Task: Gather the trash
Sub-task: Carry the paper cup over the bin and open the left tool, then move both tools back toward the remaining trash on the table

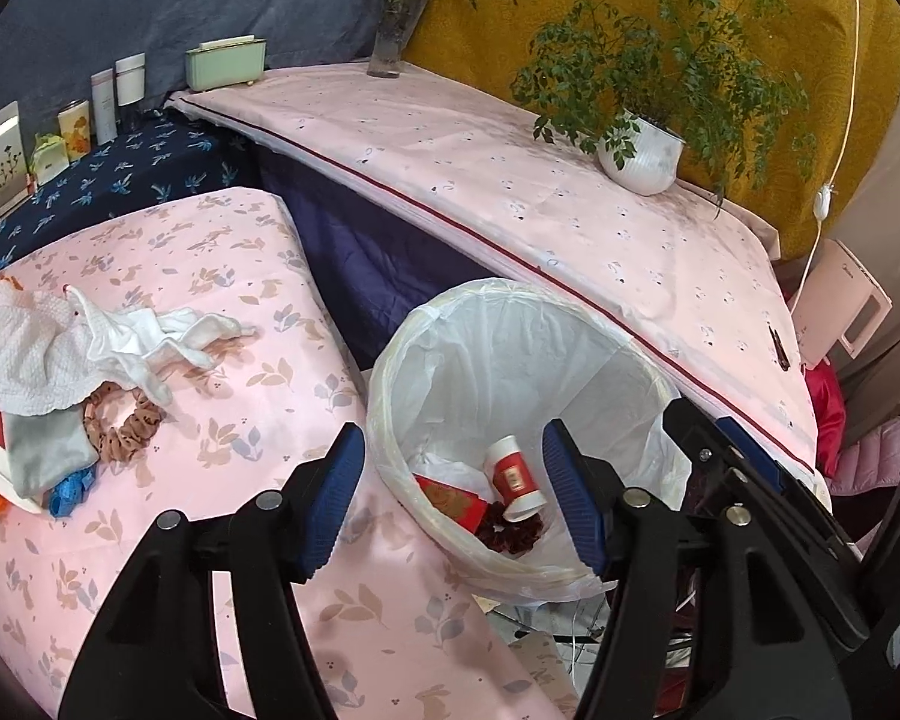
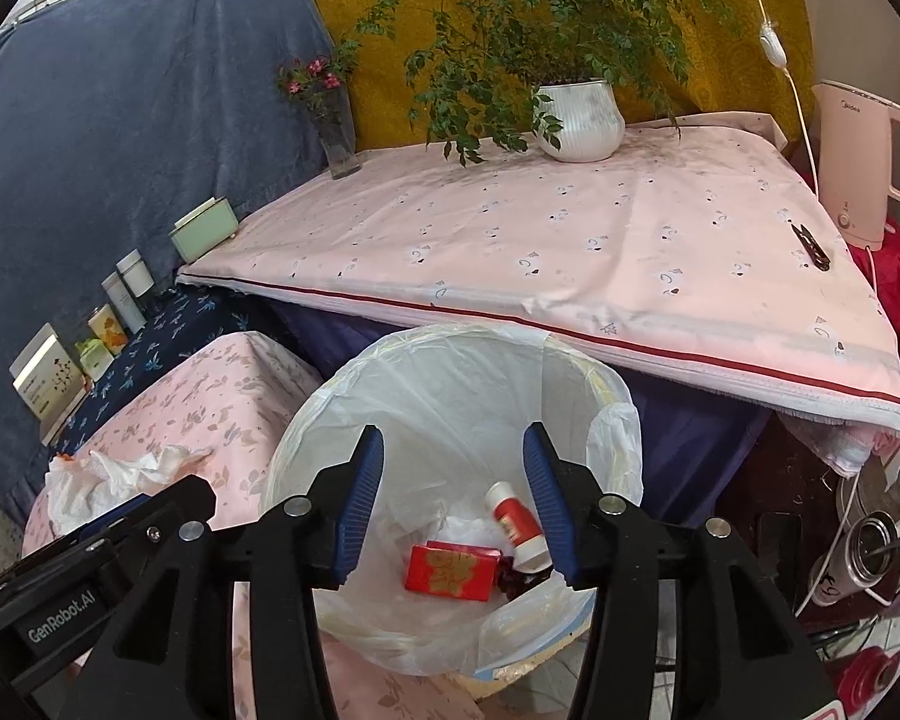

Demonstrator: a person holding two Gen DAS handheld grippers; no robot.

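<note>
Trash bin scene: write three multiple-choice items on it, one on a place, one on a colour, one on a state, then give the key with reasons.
1. Where does the red-and-white paper cup lie?
A. Inside the lined trash bin
B. On the pink floral cloth
C. Beside the potted plant

2. What colour is the flat packet in the bin?
A. Green
B. Red with gold print
C. Blue

3. How do the right gripper fingers stand?
A. Shut on the cup
B. Shut on a tissue
C. Open, nothing between them

Key: 1 A, the cup rests on the bin's white liner next to the packet. 2 B, the right wrist view shows a red face with gold pattern. 3 C, the blue fingers stand apart above the bin, and the cup lies well below them.
</note>
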